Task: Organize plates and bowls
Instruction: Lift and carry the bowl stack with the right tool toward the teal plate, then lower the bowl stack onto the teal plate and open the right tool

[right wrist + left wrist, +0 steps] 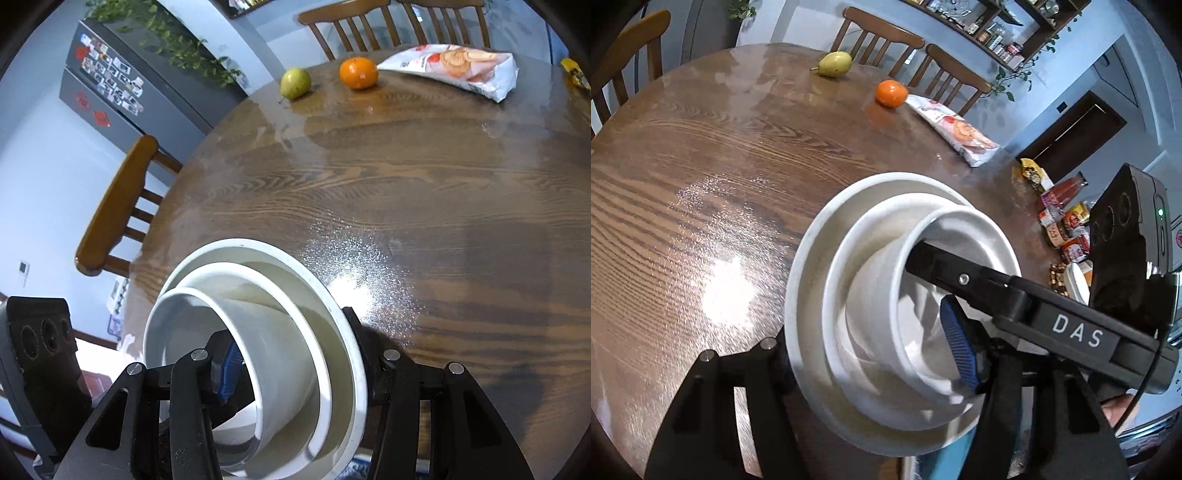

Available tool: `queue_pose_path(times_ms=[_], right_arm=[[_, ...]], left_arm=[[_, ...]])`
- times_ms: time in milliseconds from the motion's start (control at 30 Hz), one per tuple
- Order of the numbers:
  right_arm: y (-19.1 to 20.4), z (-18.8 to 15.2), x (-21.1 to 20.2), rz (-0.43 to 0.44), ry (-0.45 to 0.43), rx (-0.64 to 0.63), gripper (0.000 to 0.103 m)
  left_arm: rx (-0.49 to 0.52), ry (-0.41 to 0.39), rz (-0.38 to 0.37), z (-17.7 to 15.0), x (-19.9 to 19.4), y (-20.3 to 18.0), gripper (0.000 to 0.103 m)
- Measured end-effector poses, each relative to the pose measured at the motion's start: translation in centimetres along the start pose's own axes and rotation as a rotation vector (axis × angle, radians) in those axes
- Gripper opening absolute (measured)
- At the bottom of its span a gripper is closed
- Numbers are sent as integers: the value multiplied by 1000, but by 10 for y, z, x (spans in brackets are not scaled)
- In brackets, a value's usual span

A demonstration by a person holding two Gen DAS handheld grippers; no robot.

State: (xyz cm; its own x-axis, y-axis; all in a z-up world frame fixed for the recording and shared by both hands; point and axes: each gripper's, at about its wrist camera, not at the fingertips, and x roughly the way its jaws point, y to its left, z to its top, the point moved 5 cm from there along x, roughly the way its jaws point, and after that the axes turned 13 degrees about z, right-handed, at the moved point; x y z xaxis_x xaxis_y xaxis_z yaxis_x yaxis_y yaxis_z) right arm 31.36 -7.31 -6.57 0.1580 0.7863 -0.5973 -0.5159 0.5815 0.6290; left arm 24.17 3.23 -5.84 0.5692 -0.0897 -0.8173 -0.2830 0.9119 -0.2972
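A stack of white dishes stands at the near edge of a round wooden table [701, 166]: a wide plate [805, 266], a smaller plate on it and a deep bowl [886, 295] on top. In the left wrist view my left gripper [871, 354] straddles the stack, one blue-padded finger [956, 347] inside the bowl, the other under the plate. The right gripper's finger [942, 266] reaches into the bowl from the right. In the right wrist view my right gripper [295, 369] clamps the stack [347, 350] the same way, one finger [229, 369] inside the bowl [280, 369].
A pear [834, 63], an orange [891, 93] and a snack bag [956, 129] lie at the table's far side. Several packets and bottles [1060, 218] crowd the right edge. Wooden chairs [118, 206] ring the table. A fridge [110, 96] stands behind.
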Motion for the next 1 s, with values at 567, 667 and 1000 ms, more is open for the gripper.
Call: queue_pose_path(times_ms=[567, 667, 1000], right_arm=[[22, -28, -75, -56, -91, -56, 52], [15, -39, -84, -70, -95, -42, 52], [-12, -68, -104, -114, -97, 30, 52]], left_arm=[[43, 12, -99, -38, -43, -43, 63], [57, 48, -116, -48, -39, -51, 63], [109, 143, -148, -76, -25, -74, 63]])
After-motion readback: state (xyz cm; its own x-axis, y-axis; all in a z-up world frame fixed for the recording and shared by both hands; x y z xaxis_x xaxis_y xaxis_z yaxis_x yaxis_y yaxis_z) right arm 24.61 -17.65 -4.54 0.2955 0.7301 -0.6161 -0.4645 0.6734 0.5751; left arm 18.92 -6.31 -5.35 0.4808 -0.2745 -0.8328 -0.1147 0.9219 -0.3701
